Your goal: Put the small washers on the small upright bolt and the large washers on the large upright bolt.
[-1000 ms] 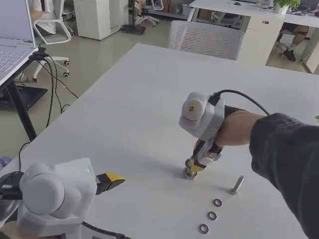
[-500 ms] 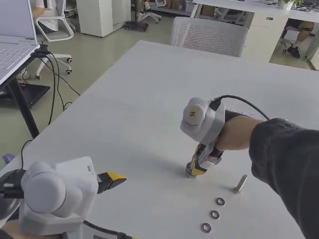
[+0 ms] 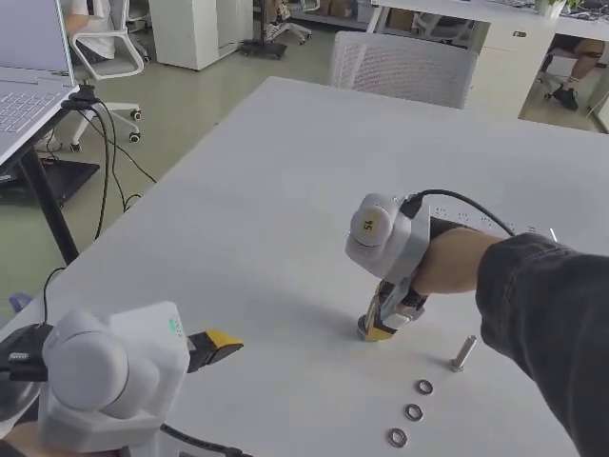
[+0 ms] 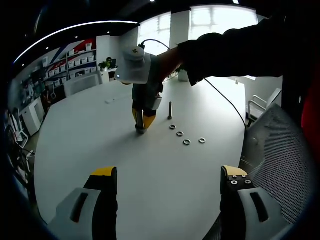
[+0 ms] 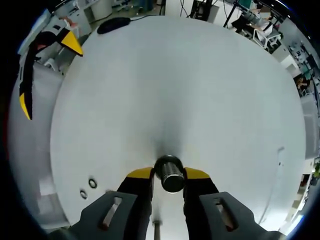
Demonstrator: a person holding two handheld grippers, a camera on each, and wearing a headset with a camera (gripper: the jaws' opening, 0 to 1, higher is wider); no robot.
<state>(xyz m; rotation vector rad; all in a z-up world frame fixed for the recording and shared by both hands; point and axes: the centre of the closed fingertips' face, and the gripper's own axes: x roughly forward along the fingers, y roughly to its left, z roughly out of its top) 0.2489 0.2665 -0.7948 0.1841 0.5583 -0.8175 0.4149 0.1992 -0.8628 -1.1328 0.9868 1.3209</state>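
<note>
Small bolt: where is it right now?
In the head view the small bolt stands on the table right of the right gripper, which clamps the large bolt, with the row of washers just nearer the person.

The table (image 3: 238, 209) is plain off-white. The right gripper (image 3: 373, 330) and left gripper (image 4: 169, 172) both have white bodies, and their black fingers (image 5: 140, 174) end in yellow tips. A round yellow sticker (image 3: 367, 227) marks the right one. The large bolt (image 5: 170, 175) is dark steel. The small bolt (image 3: 463, 351) and washers (image 3: 413, 412) are silvery. At the right of the frame, the sleeve (image 3: 542, 305) is charcoal.
</note>
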